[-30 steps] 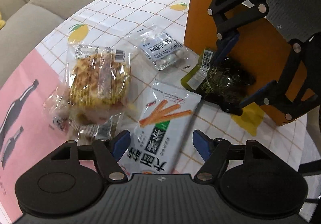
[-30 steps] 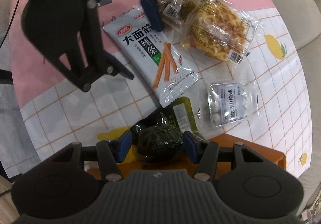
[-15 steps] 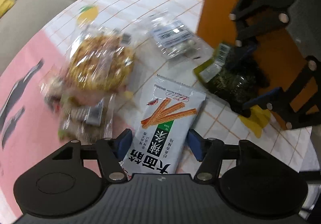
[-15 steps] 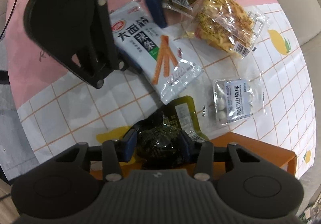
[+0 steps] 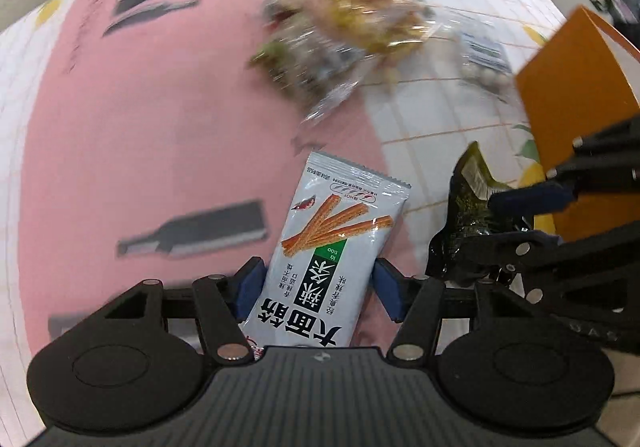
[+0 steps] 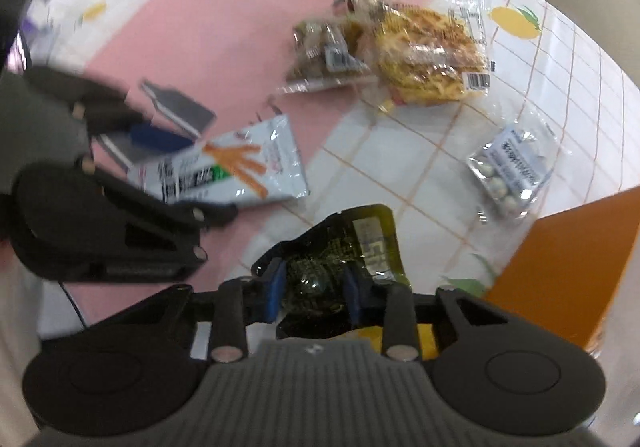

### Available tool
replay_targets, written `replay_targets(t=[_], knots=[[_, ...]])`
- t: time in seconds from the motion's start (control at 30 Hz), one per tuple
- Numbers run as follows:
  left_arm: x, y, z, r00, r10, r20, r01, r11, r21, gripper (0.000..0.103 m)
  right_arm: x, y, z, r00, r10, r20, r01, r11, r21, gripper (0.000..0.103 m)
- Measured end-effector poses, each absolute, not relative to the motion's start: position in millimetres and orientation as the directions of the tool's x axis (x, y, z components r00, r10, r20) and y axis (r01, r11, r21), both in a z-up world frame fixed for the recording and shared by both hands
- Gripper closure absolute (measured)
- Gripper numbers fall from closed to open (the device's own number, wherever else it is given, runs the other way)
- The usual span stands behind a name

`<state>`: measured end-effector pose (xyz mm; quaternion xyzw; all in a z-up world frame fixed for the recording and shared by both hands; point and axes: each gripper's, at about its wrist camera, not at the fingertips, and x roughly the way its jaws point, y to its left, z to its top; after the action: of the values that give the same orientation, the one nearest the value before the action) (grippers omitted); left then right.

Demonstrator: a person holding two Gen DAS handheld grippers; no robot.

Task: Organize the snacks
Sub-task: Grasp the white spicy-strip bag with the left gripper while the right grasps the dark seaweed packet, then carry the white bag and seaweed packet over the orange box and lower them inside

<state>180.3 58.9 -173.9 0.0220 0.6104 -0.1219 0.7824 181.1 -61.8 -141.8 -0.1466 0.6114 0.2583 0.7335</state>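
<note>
My left claw [image 5: 316, 285] pinches a white foil spicy-stick packet [image 5: 320, 267]. My right claw [image 6: 312, 289], jaws just closing, squeezes a crinkled dark green seaweed packet [image 6: 340, 247]; an orange box [image 6: 568, 259] stands right of it.

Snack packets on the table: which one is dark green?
The seaweed packet, pinched in the right hand-held gripper beside the orange box; the rest are pale or clear.

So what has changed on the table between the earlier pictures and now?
The left gripper closed onto the white spicy-strip packet and dragged it onto the pink part of the cloth. The right gripper has just been closing and now squeezes the dark green seaweed packet. The pastry pack, candy pack and orange box stayed.
</note>
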Motion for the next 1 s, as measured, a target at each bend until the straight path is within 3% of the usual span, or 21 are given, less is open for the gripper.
replay_targets(t=[0.2, 0.33, 0.57, 0.8, 0.93, 1.0], knots=[[169.0, 64.9, -174.6, 0.239, -0.109, -0.965, 0.129, 0.988, -0.08, 0.029, 156.9, -51.0, -145.1, 0.215, 0.256, -0.943, -0.506, 0.855, 0.117, 0.071], [152.8, 64.8, -171.7, 0.27, -0.136, -0.953, 0.25, 0.966, -0.067, 0.021, 129.8, -50.0, -147.5, 0.343, 0.235, -0.91, -0.521, 0.853, 0.024, 0.06], [138.3, 61.0, -178.4, 0.306, -0.115, -0.945, 0.339, 0.941, -0.005, 0.015, 96.4, -49.3, -157.4, 0.481, 0.196, -0.855, -0.565, 0.814, -0.132, 0.05], [135.9, 68.8, -176.9, 0.369, -0.132, -0.92, 0.3, 0.954, -0.017, 0.015, 91.0, -44.5, -171.4, 0.522, 0.193, -0.83, -0.577, 0.797, -0.177, 0.047], [135.8, 68.3, -177.5, 0.388, -0.136, -0.912, 0.283, 0.959, -0.023, 0.02, 93.3, -48.7, -174.7, 0.533, 0.199, -0.822, -0.547, 0.822, -0.156, 0.046], [135.5, 66.0, -175.9, 0.396, -0.139, -0.908, 0.282, 0.959, -0.024, 0.028, 92.9, -50.1, -175.9, 0.538, 0.201, -0.818, -0.532, 0.834, -0.144, 0.046]])
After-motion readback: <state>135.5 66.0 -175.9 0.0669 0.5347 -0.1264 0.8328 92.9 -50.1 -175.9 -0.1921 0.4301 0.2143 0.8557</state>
